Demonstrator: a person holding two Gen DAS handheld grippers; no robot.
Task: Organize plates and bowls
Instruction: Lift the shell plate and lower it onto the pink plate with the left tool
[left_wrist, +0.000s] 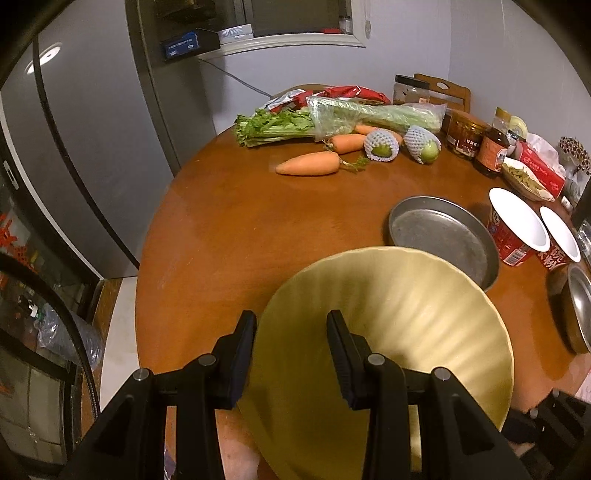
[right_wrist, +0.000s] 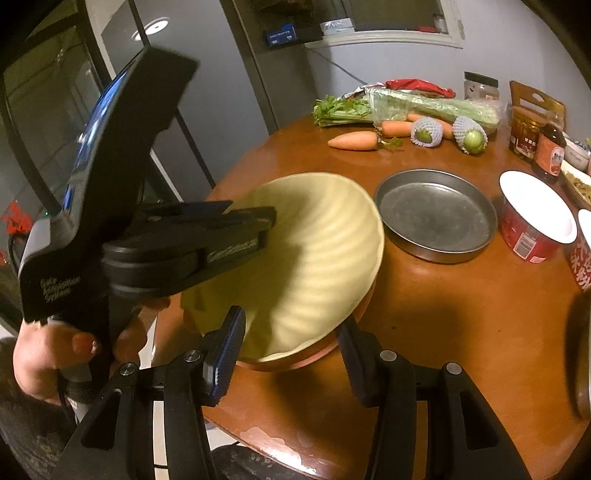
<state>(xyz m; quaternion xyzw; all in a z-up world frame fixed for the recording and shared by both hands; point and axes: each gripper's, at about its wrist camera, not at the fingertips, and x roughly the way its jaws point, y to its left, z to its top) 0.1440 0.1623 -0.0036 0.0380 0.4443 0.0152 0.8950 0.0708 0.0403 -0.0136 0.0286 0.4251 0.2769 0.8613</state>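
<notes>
Left gripper (right_wrist: 255, 218) clamping pale yellow ribbed ceramic plate (right_wrist: 295, 266), tilted above round brown wooden table (right_wrist: 461, 314).
Left jaws are gripping the plate's near-left rim, a hand (right_wrist: 55, 350) holding the tool. Right gripper (right_wrist: 291, 354) is sitting with jaws apart at the plate's lower edge, pads not pressing it. Round grey metal pan (right_wrist: 436, 214) is lying just beside the plate.

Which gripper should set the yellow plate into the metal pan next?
Left, probably. The left gripper is clamped on the yellow plate rim, holding it tilted beside the metal pan. The right gripper is open, holding nothing.
</notes>
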